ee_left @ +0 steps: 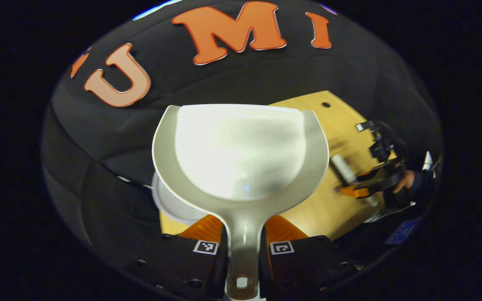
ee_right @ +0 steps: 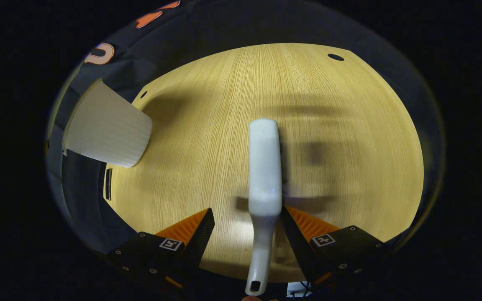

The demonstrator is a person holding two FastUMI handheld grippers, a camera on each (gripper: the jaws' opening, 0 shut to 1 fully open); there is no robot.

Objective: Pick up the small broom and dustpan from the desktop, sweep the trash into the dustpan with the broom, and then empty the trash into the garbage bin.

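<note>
The white dustpan [ee_left: 241, 150] is held up by its handle, with my left gripper [ee_left: 243, 246] shut on it; its scoop faces away and its inside looks bare. Just below its left side peeks the rim of the white bin [ee_left: 170, 205]. In the right gripper view the white small broom [ee_right: 264, 167] lies along the wooden desktop [ee_right: 207, 125] between the fingers of my right gripper [ee_right: 247, 213]. That gripper is open: the right finger touches the handle and the left finger [ee_right: 195, 228] stands apart. The ribbed white bin [ee_right: 107, 129] stands off the desk's left edge.
Farther off at the right of the left gripper view, a hand holds the other gripper [ee_left: 379, 167] by the blurred broom [ee_left: 345, 169] over the desktop [ee_left: 329, 200]. A small dark hole [ee_right: 335, 57] marks the desk's far corner. Black cloth walls surround the desk.
</note>
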